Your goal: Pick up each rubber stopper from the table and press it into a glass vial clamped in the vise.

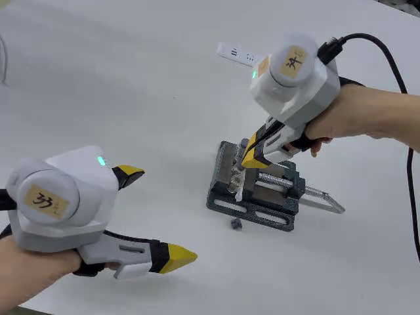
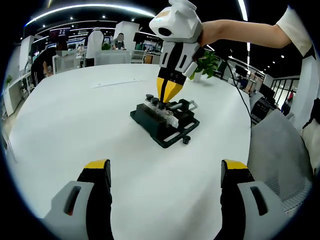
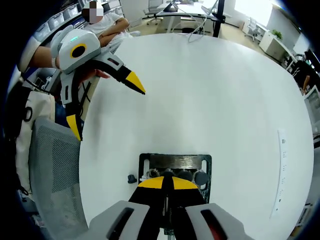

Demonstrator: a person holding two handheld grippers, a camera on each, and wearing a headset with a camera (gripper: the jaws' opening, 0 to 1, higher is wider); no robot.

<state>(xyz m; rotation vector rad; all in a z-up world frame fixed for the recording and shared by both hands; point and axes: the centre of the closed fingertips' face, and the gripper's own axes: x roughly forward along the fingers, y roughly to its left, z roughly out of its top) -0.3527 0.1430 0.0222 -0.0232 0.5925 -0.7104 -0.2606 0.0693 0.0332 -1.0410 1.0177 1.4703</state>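
Note:
A dark bench vise (image 1: 262,197) (image 2: 162,124) (image 3: 175,161) stands on the white table and clamps a row of small glass vials (image 1: 235,178) (image 2: 159,107), some of them capped with dark stoppers (image 3: 200,176). My right gripper (image 1: 247,161) (image 2: 167,96) (image 3: 165,183) points down onto the row, its yellow tips shut on a dark rubber stopper at a vial's mouth. One loose stopper (image 1: 236,224) (image 2: 186,140) (image 3: 132,178) lies on the table beside the vise base. My left gripper (image 1: 157,215) (image 2: 166,167) (image 3: 102,105) hovers open and holds nothing, well short of the vise.
A white power strip (image 1: 237,54) (image 3: 282,170) lies at the far side of the table. A black cable (image 1: 394,72) trails from the right gripper. The vise's screw handle (image 1: 321,195) sticks out to the right. A grey mesh chair (image 2: 280,150) (image 3: 50,175) stands by the table edge.

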